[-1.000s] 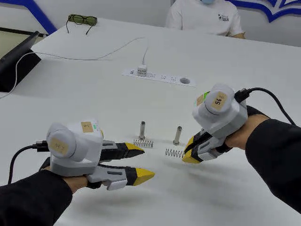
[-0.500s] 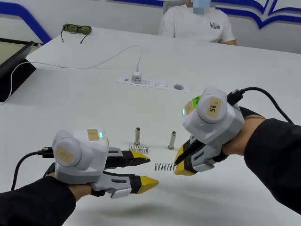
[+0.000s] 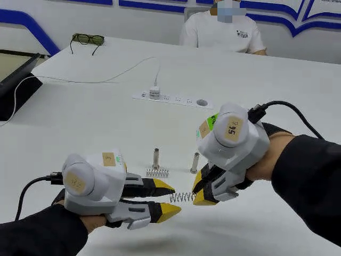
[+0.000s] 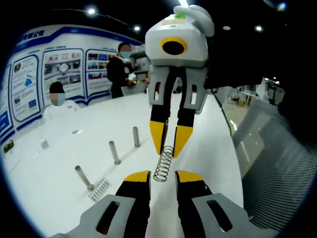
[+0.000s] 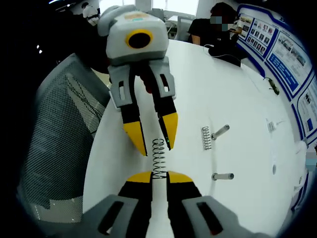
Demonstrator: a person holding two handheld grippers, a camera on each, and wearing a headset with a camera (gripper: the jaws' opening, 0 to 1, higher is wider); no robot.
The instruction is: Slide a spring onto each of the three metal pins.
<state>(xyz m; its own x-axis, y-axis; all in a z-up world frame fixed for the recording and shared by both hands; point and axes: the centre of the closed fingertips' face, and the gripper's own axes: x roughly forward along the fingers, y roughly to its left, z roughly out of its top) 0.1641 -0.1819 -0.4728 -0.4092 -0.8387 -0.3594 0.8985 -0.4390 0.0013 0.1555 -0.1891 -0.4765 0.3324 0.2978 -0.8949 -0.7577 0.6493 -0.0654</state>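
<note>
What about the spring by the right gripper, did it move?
Yes. The spring, in the right gripper, moved away from the nearest pin, toward the left gripper.

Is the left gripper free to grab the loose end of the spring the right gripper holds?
Likely yes: the left gripper has its jaws open either side of the spring at its free end, nothing between.

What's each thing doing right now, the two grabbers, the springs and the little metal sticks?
held spring: pinched at one end by the right gripper.
right gripper: shut on the held spring.
left gripper: open, jaws around the held spring's free end.
three pins: upright, all bare.
other spring: flat on the table beside a pin.
power strip: one plug in it.
</note>
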